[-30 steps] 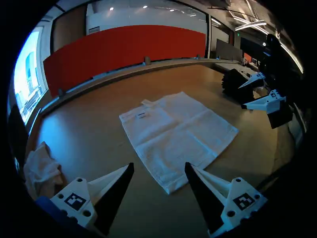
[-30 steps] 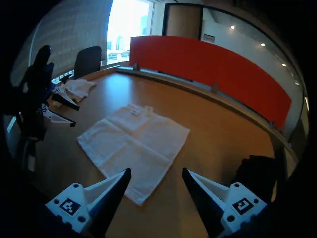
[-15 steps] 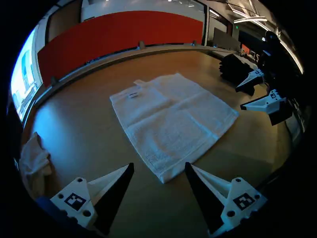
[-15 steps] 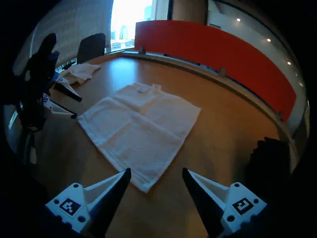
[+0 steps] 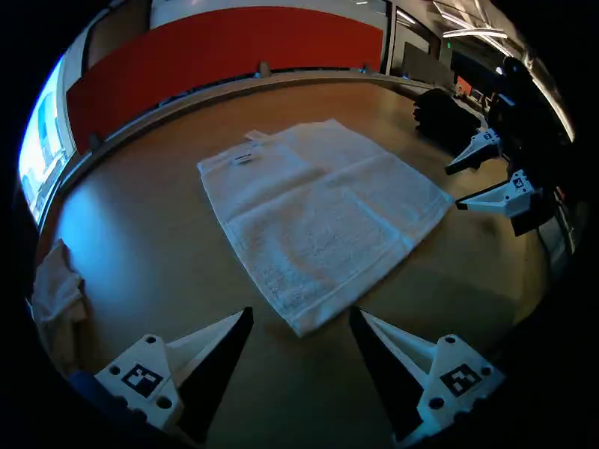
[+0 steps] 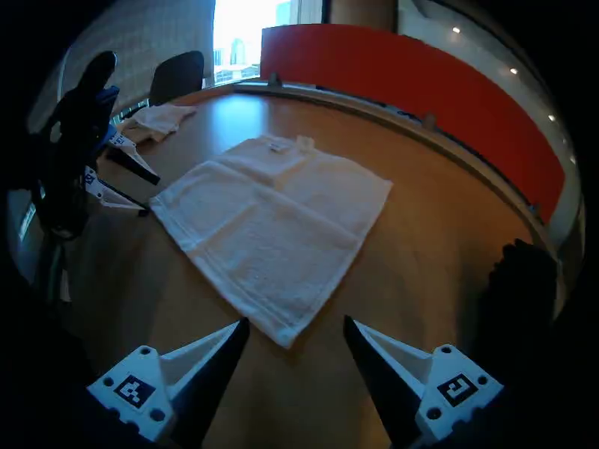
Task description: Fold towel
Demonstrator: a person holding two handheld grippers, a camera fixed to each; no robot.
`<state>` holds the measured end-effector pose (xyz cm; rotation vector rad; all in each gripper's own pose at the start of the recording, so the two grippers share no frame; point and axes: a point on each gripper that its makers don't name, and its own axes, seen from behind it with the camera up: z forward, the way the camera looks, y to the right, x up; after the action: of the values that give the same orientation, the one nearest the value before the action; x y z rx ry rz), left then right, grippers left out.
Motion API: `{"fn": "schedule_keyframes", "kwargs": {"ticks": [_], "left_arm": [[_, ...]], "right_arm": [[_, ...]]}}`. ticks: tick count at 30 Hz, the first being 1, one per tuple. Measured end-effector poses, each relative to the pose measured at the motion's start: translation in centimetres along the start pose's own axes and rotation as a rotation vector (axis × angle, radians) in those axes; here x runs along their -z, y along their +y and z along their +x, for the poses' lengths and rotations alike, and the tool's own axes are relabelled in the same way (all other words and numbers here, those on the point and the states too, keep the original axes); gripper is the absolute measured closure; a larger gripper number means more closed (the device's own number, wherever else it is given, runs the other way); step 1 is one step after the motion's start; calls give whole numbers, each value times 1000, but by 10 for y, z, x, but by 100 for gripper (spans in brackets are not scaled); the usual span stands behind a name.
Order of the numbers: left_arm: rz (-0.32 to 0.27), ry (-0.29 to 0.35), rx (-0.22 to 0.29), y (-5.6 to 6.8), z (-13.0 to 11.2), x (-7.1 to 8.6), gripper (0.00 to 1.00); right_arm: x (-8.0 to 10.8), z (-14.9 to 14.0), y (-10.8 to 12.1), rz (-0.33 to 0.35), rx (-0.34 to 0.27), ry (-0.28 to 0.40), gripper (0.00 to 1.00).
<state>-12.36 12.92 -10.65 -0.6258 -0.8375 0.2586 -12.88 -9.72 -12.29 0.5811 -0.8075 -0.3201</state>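
Observation:
A white towel (image 5: 322, 209) lies spread flat on the wooden table (image 5: 150, 224), with a small tag near its far edge. My left gripper (image 5: 299, 322) is open, its fingertips on either side of the towel's near corner and just short of it. The right gripper (image 5: 464, 183) appears at the right of the left gripper view, open beside another towel corner. In the right gripper view the towel (image 6: 277, 217) lies ahead; my right gripper (image 6: 296, 329) is open, just short of its near corner. The left gripper (image 6: 131, 183), held by a person, stands open at the towel's left corner.
A crumpled white cloth (image 5: 56, 295) lies at the table's left edge, also seen as the cloth (image 6: 157, 120) near a dark chair (image 6: 176, 75). A black folded item (image 5: 442, 120) sits at the far right, the same black item (image 6: 520, 299). A red partition (image 5: 217, 52) runs behind the table.
Both grippers have moved closer to the towel and lower over the table; each now has a towel corner just ahead of its open fingers. The towel itself has not moved.

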Motion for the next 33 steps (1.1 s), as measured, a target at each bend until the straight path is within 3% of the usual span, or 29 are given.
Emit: {"fn": "schedule_keyframes", "kwargs": {"ticks": [6,11,14,22,25,33], "left_arm": [[0,-17,2,2,-5,-4,6],[18,-23,-3,-1,-7,-5,15],[33,-33,2,-4,-7,-5,20],[39,-41,3,-3,-7,-5,21],[42,-40,4,-2,-7,-5,23],[46,-43,5,3,-7,-6,37]], "right_arm": [[-5,-6,-2,10,-5,-13,14],[-8,-6,-3,16,-14,-11,23],[-9,-5,-2,12,-19,-7,24],[-12,-8,-6,20,-8,-14,24],[-13,-11,-7,28,-9,-22,32],[-14,-12,-10,49,-18,-28,39]]}}
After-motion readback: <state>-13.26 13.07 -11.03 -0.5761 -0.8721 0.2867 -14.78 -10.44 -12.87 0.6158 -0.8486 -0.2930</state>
